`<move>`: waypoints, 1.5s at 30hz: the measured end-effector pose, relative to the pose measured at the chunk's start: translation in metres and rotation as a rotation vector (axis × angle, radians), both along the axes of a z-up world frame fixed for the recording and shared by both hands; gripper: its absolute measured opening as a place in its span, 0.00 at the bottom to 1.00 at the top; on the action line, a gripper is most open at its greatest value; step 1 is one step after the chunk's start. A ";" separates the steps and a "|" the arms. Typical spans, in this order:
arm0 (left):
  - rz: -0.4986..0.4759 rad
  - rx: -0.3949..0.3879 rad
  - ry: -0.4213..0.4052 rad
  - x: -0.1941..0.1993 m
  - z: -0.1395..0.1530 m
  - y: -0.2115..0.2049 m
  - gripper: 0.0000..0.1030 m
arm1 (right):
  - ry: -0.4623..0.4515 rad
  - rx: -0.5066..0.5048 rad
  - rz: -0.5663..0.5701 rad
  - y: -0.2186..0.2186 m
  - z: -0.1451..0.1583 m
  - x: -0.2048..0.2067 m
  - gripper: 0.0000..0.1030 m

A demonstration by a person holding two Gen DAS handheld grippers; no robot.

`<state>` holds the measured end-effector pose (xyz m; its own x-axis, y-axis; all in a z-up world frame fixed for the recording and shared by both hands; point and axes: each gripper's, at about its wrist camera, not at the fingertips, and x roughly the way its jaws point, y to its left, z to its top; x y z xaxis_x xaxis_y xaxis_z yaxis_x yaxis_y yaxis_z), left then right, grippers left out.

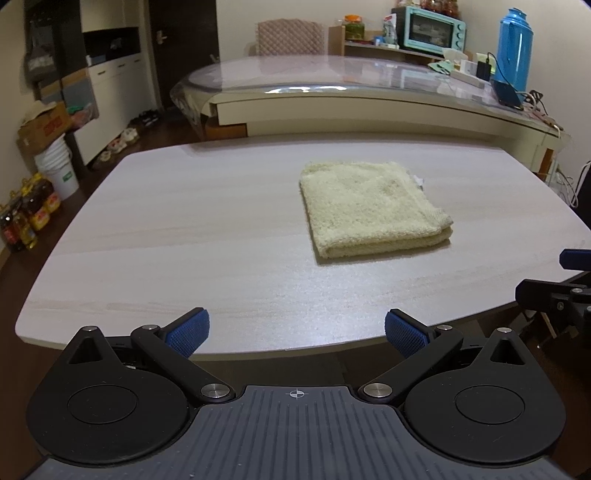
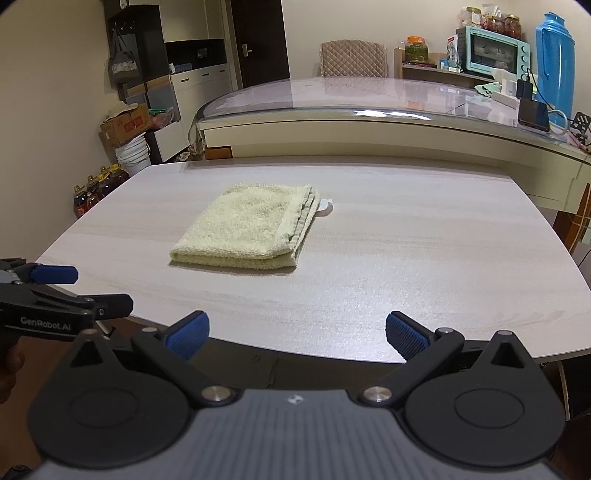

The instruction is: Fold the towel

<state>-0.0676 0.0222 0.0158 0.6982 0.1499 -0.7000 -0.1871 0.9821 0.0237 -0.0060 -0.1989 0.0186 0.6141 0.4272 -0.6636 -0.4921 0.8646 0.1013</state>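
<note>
A pale yellow towel (image 1: 371, 206) lies folded into a thick square on the light wooden table (image 1: 184, 236); a small white label pokes out at its far right corner. In the right wrist view the same towel (image 2: 247, 227) sits left of centre. My left gripper (image 1: 295, 332) is open at the table's near edge, well short of the towel, nothing between its blue pads. My right gripper (image 2: 297, 332) is open too, empty, at the near edge. Each gripper shows in the other's view: the right one (image 1: 569, 280) at the far right, the left one (image 2: 66, 291) at the far left.
Behind the table stands a long counter (image 1: 369, 99) with a glossy cover, carrying a blue thermos (image 1: 515, 44), a teal toaster oven (image 1: 434, 27), cables and small items. On the floor to the left are oil bottles (image 1: 29, 214), a white bucket (image 1: 59, 166) and cardboard boxes.
</note>
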 end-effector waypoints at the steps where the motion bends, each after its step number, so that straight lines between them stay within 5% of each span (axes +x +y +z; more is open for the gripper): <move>1: -0.002 0.001 0.000 0.000 0.000 0.000 1.00 | 0.000 -0.002 0.002 0.000 0.000 0.000 1.00; 45: -0.014 0.004 0.002 0.011 -0.005 0.010 1.00 | 0.028 -0.018 0.015 0.024 -0.008 0.013 1.00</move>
